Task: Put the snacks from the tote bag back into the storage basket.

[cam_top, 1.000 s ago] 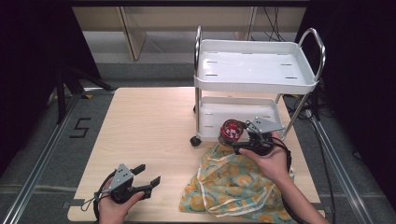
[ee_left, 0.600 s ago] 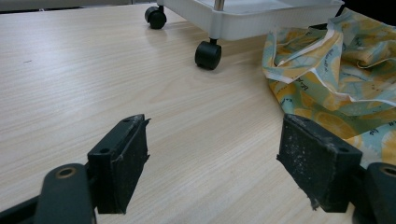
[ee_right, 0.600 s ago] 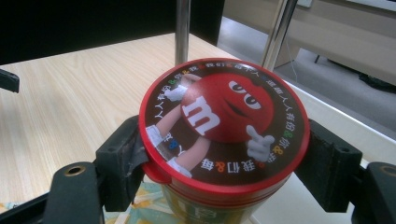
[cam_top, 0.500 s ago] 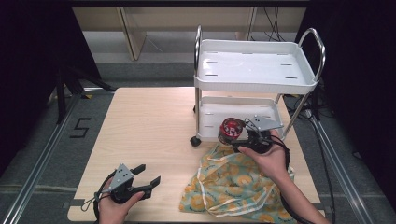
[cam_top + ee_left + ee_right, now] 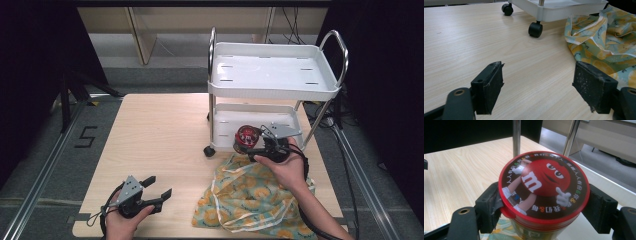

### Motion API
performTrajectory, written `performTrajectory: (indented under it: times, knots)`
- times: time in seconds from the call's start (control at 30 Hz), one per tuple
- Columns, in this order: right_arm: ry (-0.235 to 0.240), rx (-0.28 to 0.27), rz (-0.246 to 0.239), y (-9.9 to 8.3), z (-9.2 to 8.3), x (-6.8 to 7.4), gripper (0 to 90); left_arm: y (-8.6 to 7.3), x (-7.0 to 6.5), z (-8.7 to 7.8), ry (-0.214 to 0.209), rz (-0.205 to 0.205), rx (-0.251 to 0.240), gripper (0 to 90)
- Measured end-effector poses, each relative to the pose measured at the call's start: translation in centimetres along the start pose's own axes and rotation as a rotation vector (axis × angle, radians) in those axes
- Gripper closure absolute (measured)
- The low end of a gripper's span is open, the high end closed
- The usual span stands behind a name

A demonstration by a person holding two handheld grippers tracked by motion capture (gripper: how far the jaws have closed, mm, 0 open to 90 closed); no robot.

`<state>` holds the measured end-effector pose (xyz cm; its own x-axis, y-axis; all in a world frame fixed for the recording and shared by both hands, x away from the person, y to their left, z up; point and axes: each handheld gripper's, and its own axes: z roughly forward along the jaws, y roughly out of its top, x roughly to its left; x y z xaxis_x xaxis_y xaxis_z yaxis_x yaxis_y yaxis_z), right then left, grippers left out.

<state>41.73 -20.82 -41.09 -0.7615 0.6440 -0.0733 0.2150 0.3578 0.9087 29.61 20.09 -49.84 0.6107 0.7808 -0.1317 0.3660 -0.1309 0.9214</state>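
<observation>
- While the right gripper (image 5: 256,146) clamps the red-lidded candy tub (image 5: 544,188) on both sides, the tub hangs at the near edge of the white cart's (image 5: 272,85) lower shelf (image 5: 227,122), not yet set down.
- Judging by this, the lift looks done; what seems left is carrying the tub farther in over the shelf, lowering it and letting go.
- At the near left, the left gripper (image 5: 157,187) rests with jaws wide apart, holding nothing.
- Just right of it, the flowered cloth (image 5: 247,197) lies crumpled on the table (image 5: 150,135).
</observation>
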Motion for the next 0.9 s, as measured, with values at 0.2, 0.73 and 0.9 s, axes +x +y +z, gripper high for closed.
performTrajectory:
  times: [0.2,0.73,0.9]
  knots:
    - [0.0,0.003,-0.003,-0.06,0.2,0.0,26.3,0.0,0.0,0.0,-0.001,0.0,0.0,23.4]
    - [-0.006,0.002,-0.002,0.27,0.64,-0.21,26.3,-0.01,0.02,0.0,-0.002,-0.004,-0.005,23.4]
    - [-0.021,-0.001,-0.013,0.35,0.74,-0.32,26.3,-0.01,0.02,0.01,-0.001,-0.004,-0.005,23.4]
